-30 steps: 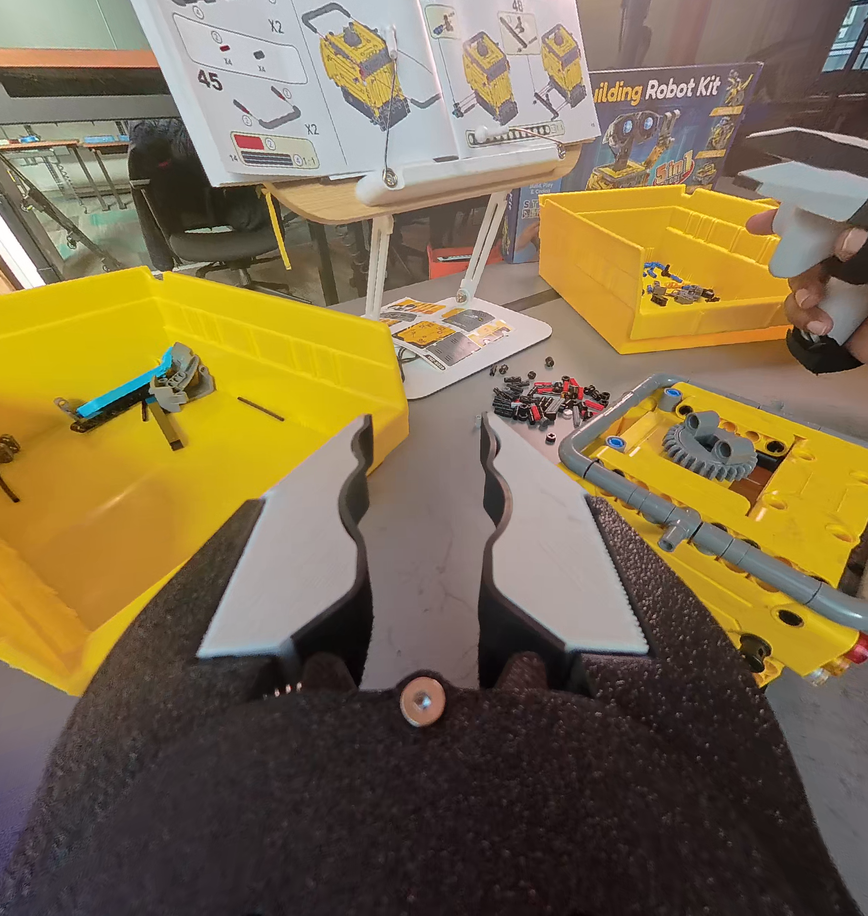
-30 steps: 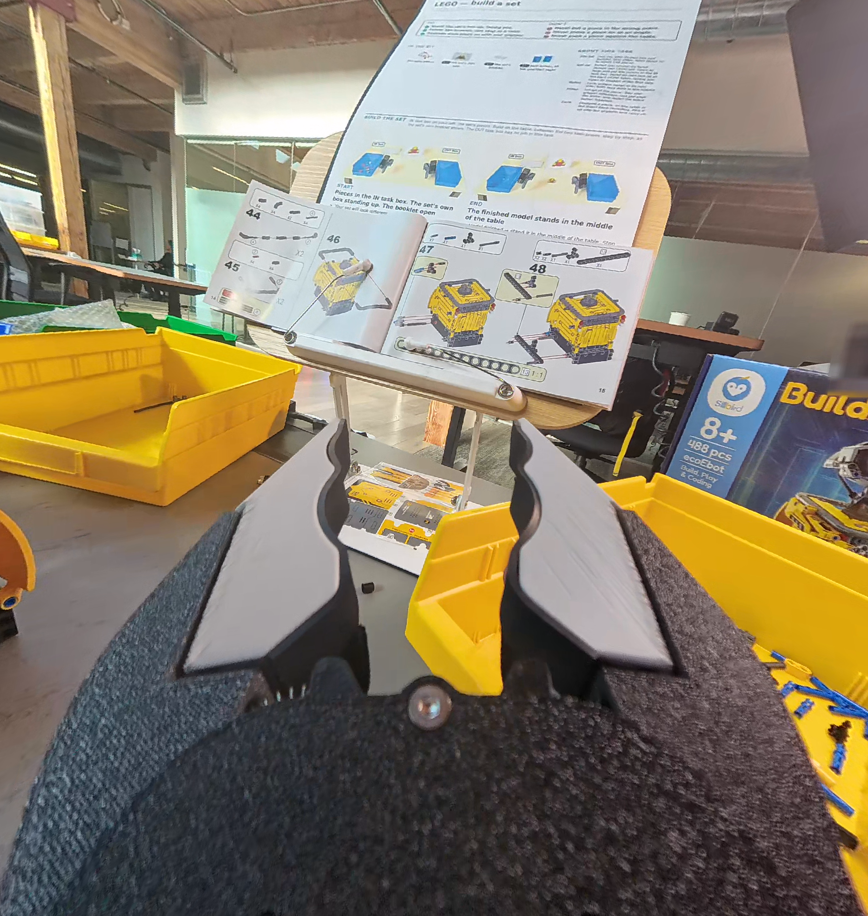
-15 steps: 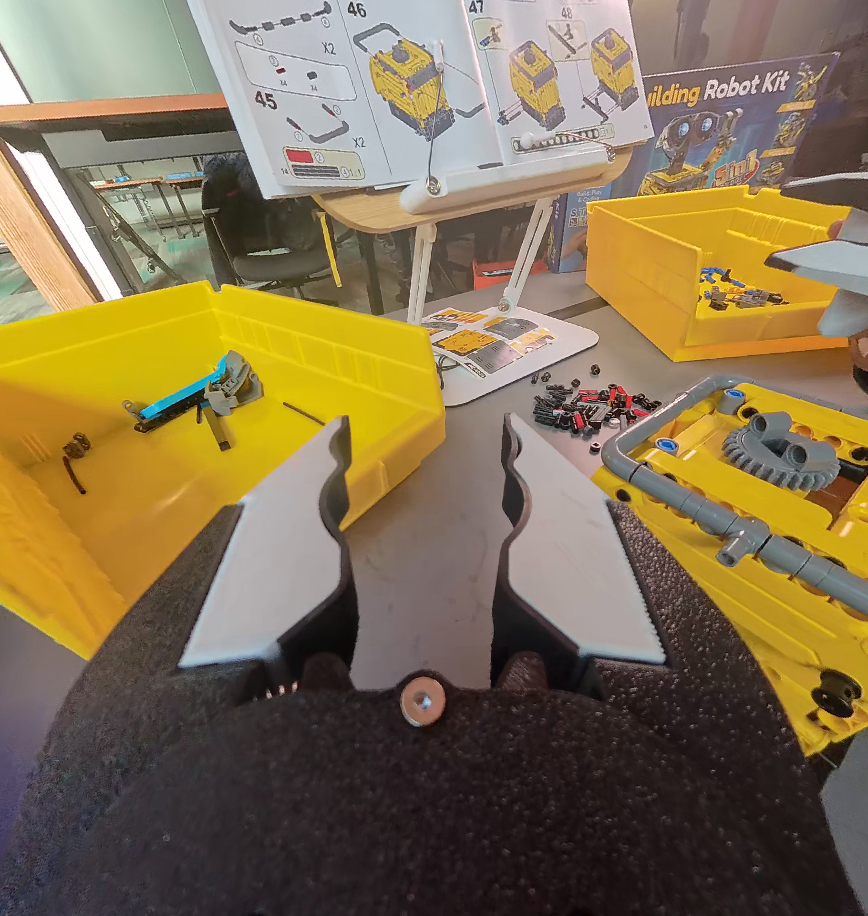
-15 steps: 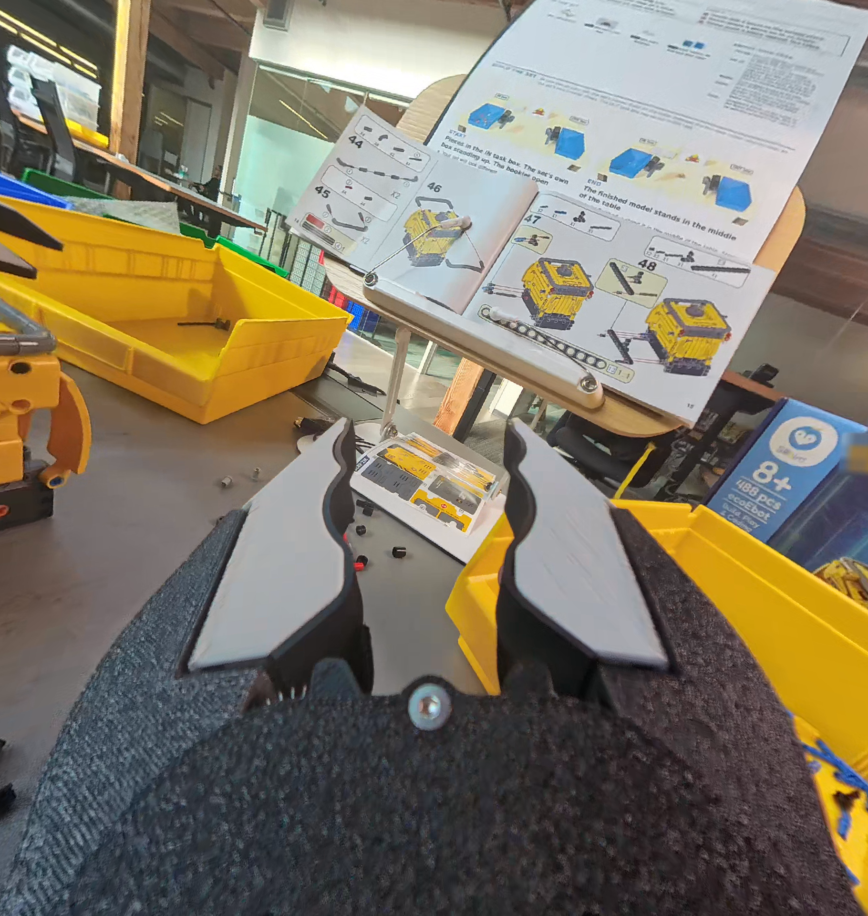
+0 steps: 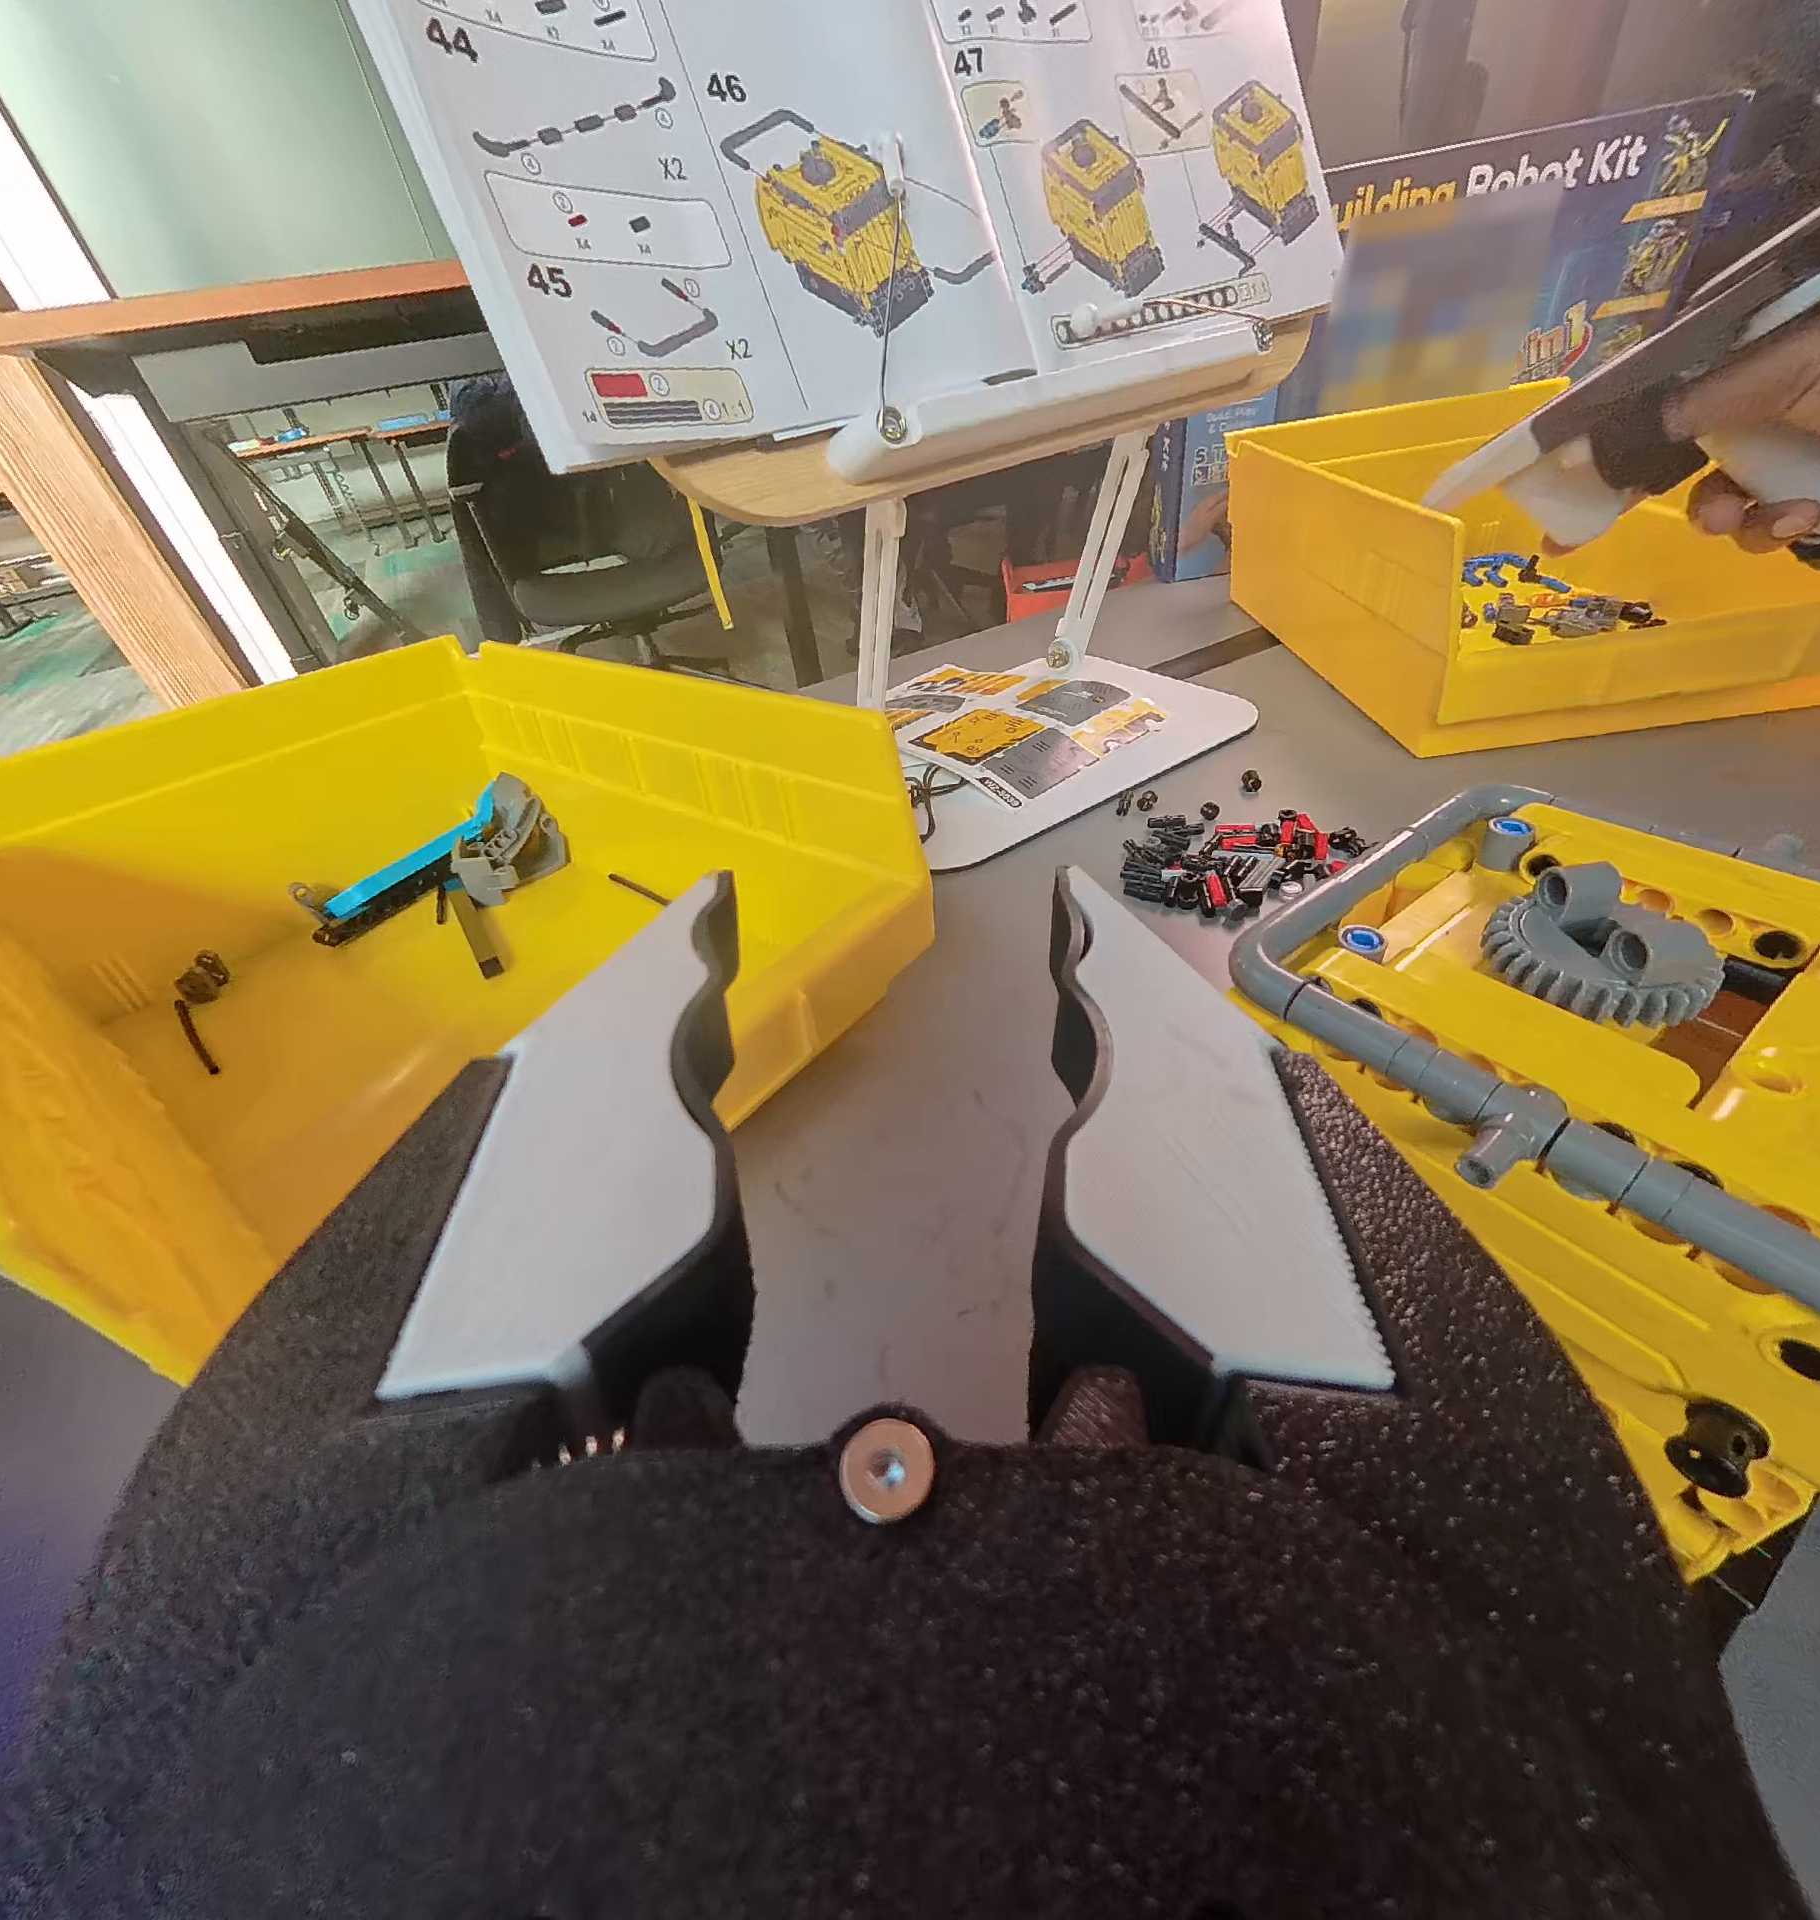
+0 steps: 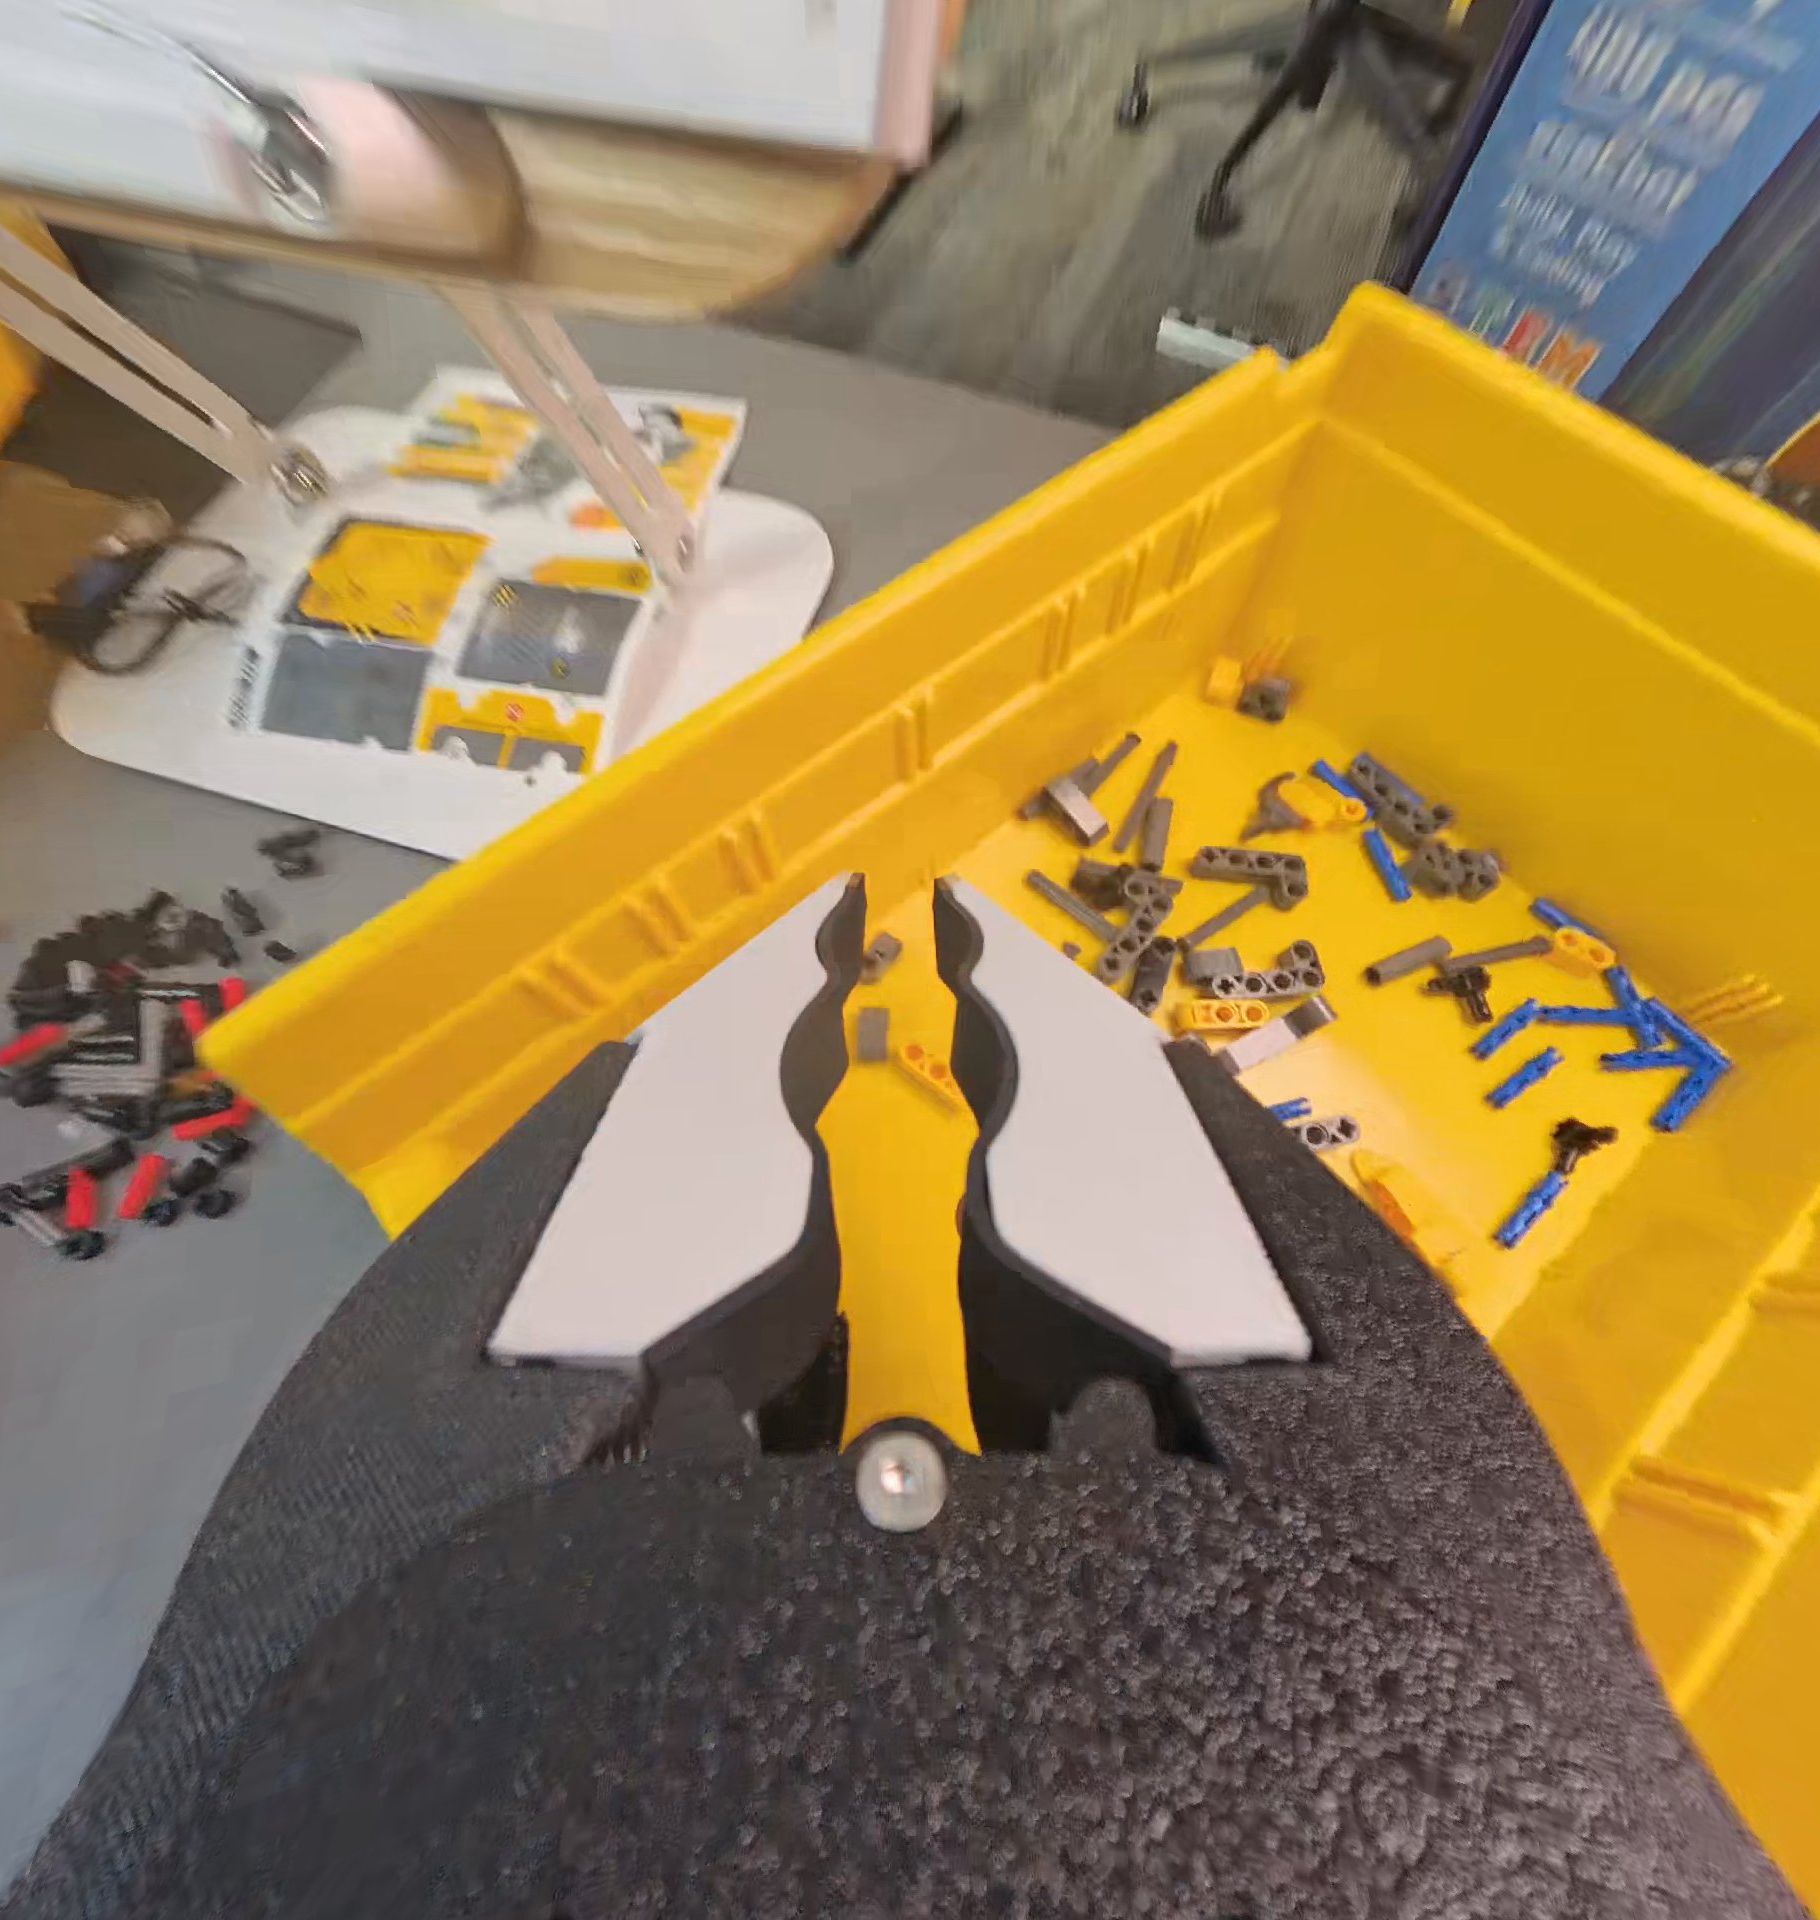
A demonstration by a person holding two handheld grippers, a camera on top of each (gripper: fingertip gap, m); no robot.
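Left gripper, jaws wide and empty, hovers over the table between a yellow bin and the yellow model. Right gripper, jaws narrow with nothing between them, points into the parts bin above loose pieces.

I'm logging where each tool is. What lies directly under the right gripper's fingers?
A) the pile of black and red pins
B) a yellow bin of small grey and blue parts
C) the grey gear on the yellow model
B: the right gripper points down into the yellow bin, with small grey and blue parts on its floor.
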